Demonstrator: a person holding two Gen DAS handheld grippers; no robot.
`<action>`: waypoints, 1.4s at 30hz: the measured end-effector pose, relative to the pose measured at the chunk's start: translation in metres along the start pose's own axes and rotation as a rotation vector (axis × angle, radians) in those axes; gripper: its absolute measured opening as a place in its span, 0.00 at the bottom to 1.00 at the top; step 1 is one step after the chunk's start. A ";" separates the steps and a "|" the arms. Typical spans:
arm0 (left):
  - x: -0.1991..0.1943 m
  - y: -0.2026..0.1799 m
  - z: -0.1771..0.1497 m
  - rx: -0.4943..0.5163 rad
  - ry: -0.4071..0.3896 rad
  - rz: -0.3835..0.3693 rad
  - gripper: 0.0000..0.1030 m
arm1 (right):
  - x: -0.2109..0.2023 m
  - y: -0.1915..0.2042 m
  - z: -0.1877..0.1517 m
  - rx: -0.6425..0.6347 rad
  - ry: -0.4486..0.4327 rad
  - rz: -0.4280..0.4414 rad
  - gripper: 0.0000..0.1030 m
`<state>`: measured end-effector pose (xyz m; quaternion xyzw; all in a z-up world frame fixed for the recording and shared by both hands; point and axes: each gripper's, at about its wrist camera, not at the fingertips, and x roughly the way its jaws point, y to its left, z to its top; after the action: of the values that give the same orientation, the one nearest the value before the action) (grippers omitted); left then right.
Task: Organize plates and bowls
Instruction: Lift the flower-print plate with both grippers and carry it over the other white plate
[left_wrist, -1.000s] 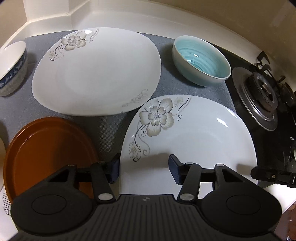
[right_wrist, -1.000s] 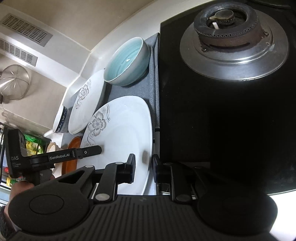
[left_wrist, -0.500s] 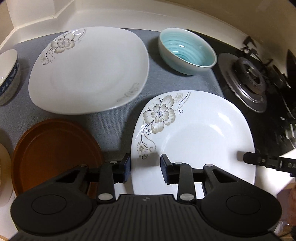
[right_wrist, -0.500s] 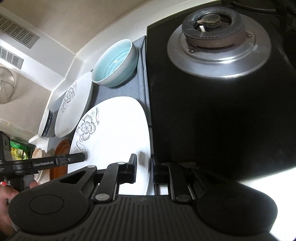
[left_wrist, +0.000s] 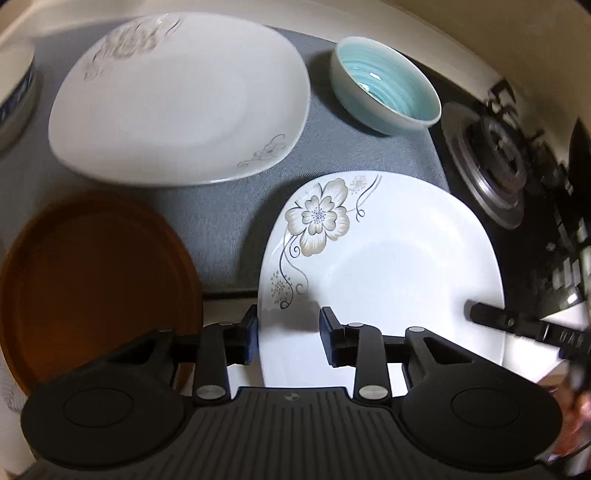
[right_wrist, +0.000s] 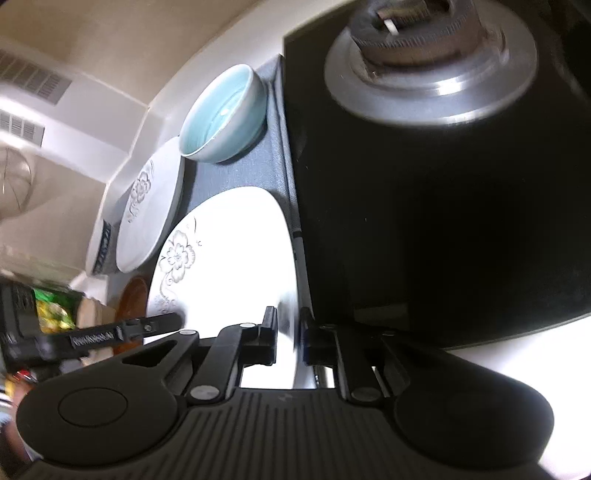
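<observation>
A white flower-pattern plate (left_wrist: 388, 266) lies nearest me, its near edge over the front of the grey mat; it also shows in the right wrist view (right_wrist: 236, 251). My left gripper (left_wrist: 290, 334) straddles its near-left rim, one finger under the edge, one over, not pressing. My right gripper (right_wrist: 290, 334) is narrowly parted around the plate's right rim; whether it grips is unclear. A larger white flower plate (left_wrist: 177, 96) lies behind. A turquoise bowl (left_wrist: 384, 83) stands at the back right.
A brown plate (left_wrist: 92, 280) lies at the left. A blue-patterned white bowl (left_wrist: 14, 92) stands at the far left. The grey mat (left_wrist: 221, 214) lies under the dishes. A black hob with a gas burner (left_wrist: 498, 155) is at the right.
The left gripper's fingers, narrower half a second ago, have widened again around the near plate's rim. The right gripper has moved closer along the plate's right edge. The plate looks slightly raised and shifted.
</observation>
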<state>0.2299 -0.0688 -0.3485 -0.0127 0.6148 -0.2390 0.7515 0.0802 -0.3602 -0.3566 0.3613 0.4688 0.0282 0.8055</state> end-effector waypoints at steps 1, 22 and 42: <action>-0.004 0.001 0.001 -0.003 -0.010 -0.006 0.33 | -0.004 0.002 0.000 -0.010 -0.006 0.014 0.08; -0.126 0.021 0.057 0.003 -0.169 0.000 0.33 | -0.033 0.095 0.020 0.005 -0.113 0.108 0.09; -0.170 0.071 0.104 0.085 -0.262 0.036 0.32 | 0.003 0.177 0.041 -0.015 -0.178 0.103 0.10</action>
<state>0.3289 0.0297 -0.1893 -0.0008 0.5007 -0.2479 0.8294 0.1663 -0.2511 -0.2387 0.3798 0.3761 0.0409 0.8441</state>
